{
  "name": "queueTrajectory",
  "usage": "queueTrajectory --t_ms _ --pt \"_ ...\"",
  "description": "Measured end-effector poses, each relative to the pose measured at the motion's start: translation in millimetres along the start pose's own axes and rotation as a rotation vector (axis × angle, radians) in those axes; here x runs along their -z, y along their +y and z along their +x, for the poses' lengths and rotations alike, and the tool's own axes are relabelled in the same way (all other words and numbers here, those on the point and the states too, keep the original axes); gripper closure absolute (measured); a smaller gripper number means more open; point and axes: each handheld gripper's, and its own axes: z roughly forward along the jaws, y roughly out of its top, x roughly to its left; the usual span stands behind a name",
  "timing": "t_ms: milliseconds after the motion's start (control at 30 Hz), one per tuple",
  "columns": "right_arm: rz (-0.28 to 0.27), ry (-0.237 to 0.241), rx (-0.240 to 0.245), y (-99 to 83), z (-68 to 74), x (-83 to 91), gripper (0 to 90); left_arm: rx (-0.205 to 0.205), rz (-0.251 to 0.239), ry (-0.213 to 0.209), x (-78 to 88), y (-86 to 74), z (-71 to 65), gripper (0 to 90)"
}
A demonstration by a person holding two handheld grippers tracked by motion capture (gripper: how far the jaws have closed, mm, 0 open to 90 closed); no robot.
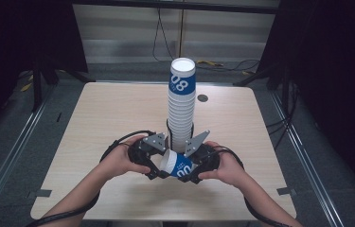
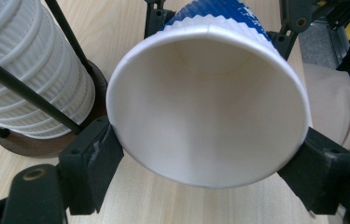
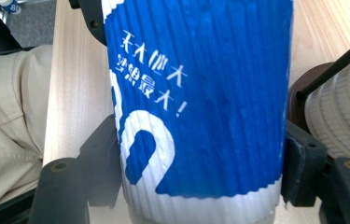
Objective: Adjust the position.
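Observation:
A blue-and-white ribbed paper cup (image 1: 177,165) lies on its side just above the table's near middle, held between both grippers. My left gripper (image 1: 158,168) pinches its open rim; in the left gripper view the black pads (image 2: 93,158) press on both sides of the cup (image 2: 210,112), whose white inside faces the camera. My right gripper (image 1: 191,172) grips the other end; in the right gripper view its jaws clamp the blue printed wall of the cup (image 3: 200,93). Right behind stands a tall stack of cups (image 1: 181,104).
The stack sits in a holder with thin black rods (image 2: 28,93) on a round wooden base (image 2: 46,144), close behind both grippers. The light wooden table (image 1: 109,113) has bare room left and right. A small dark disc (image 1: 202,98) lies at the back. A person's beige trouser leg (image 3: 4,116) is near.

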Motion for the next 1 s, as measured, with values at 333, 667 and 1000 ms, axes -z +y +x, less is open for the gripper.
queueTrajectory --t_ms 333,667,1000 --pt "-0.012 0.003 0.003 0.6 0.0 -2.1 28.5 0.006 0.012 0.000 1.9 1.1 -0.5 19.9" --pt "-0.073 0.006 -0.007 -6.3 -0.5 -5.7 28.6 -0.008 0.023 0.006 3.4 4.5 -0.6 19.7" --pt "-0.148 0.010 -0.005 -14.1 -1.4 -9.0 28.6 -0.008 0.046 0.010 4.9 7.8 -0.4 19.1"
